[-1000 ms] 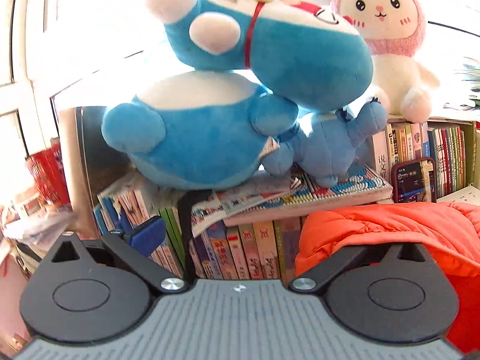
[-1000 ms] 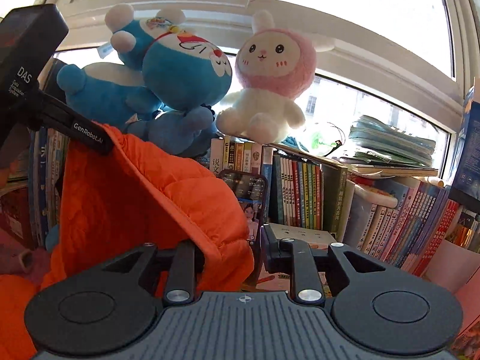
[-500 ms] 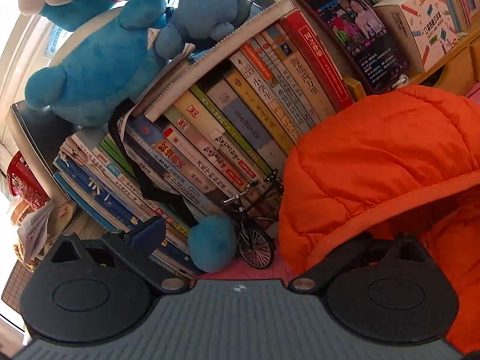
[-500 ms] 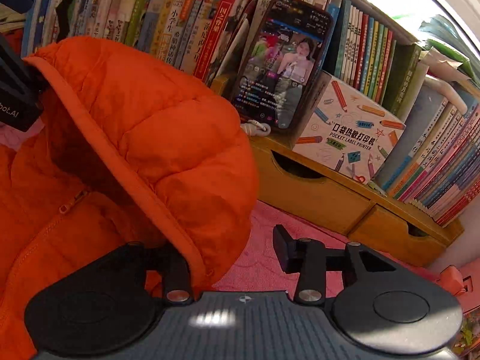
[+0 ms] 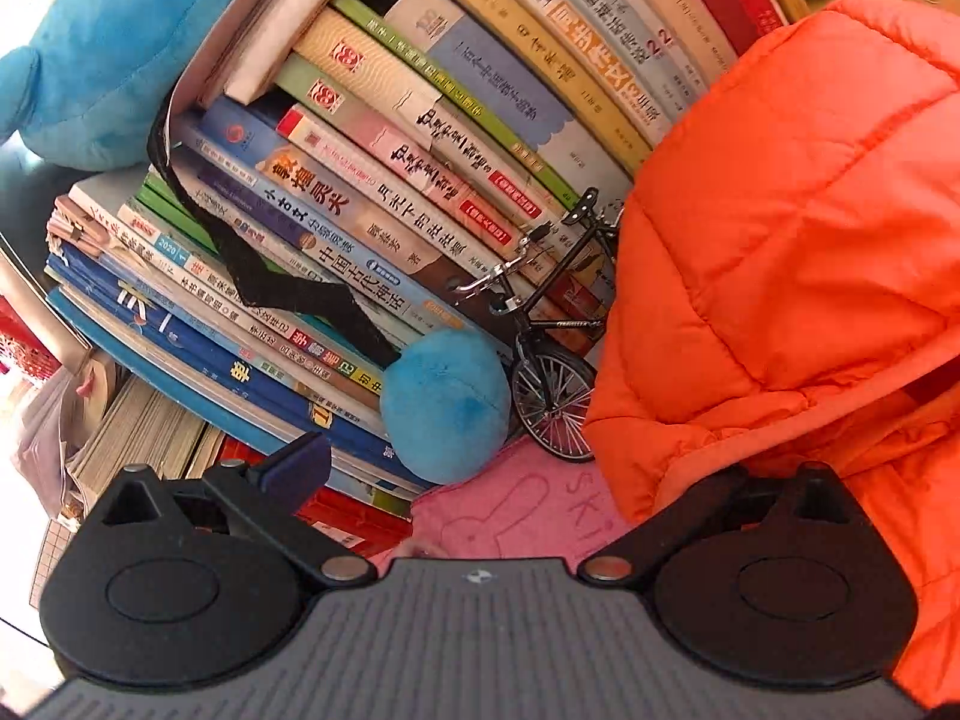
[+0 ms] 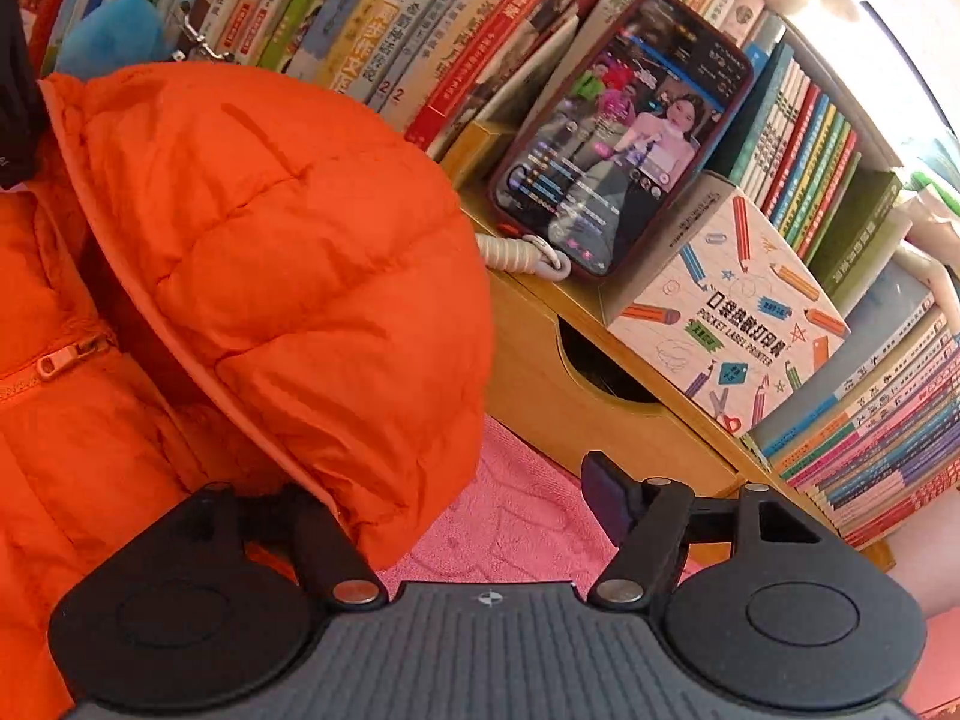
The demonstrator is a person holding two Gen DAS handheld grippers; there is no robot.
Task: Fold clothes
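Flanking the hood of an orange puffer jacket (image 6: 288, 252), both grippers stand with jaws spread, one finger of each hidden under the hood's rim. Left gripper (image 5: 480, 480) has the hood to its right; right gripper (image 6: 480, 504) has it to its left, equally near. Jacket body slopes down toward the near side over a pink cloth (image 6: 516, 516), before shelved books (image 5: 384, 192). Whether either finger bears cloth cannot be told.

White box (image 6: 729, 312) with pencil drawings, right wrist view: "POCKET LABEL PRINTER" under Chinese line "口袋热敏打印机". Two book spines (image 6: 393, 93) behind orange jacket: numeral "2" each. Left wrist view: pink mat (image 5: 540, 516) bears letters "SKI", remainder hidden. Blue-white spine (image 5: 165, 249): "2020". Other spine titles Chinese, mostly too distorted to read.
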